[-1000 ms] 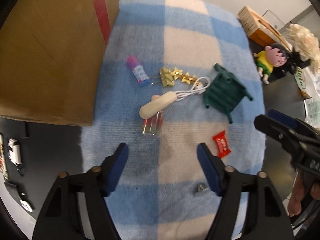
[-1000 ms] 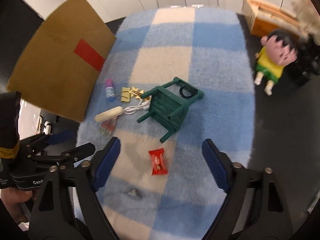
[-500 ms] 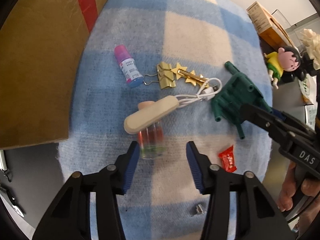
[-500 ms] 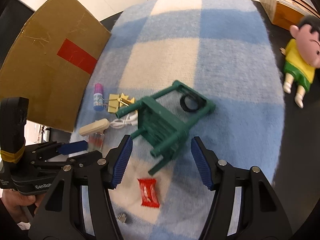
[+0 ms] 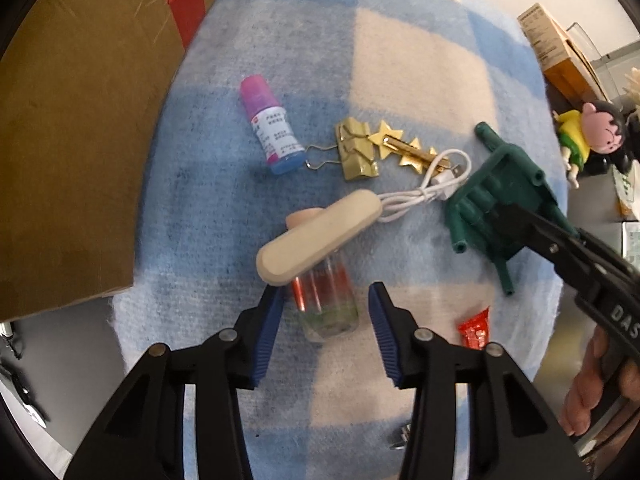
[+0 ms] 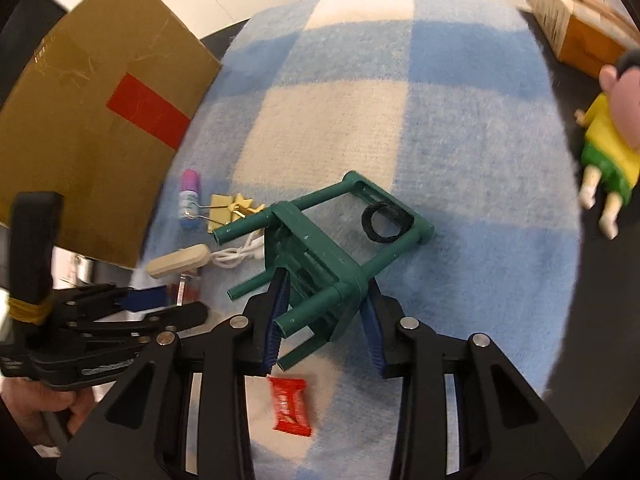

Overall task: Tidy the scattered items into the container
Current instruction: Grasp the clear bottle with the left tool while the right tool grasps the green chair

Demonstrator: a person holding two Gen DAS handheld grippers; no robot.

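Note:
On the blue-and-cream checked blanket lie a clear vial with red contents, a beige stick with a white cable, a purple-capped bottle, a gold binder clip and a red candy. My left gripper is open, its blue pads either side of the vial. My right gripper is open around a tipped green toy chair, pads flanking its seat. A black ring lies inside the chair frame.
A cardboard box with red tape stands at the left edge of the blanket. A cartoon doll and a wooden box sit to the right on the dark table. A small metal piece lies near the blanket's front.
Both grippers have moved forward and down and narrowed. The left now straddles the vial. The right now straddles the green chair.

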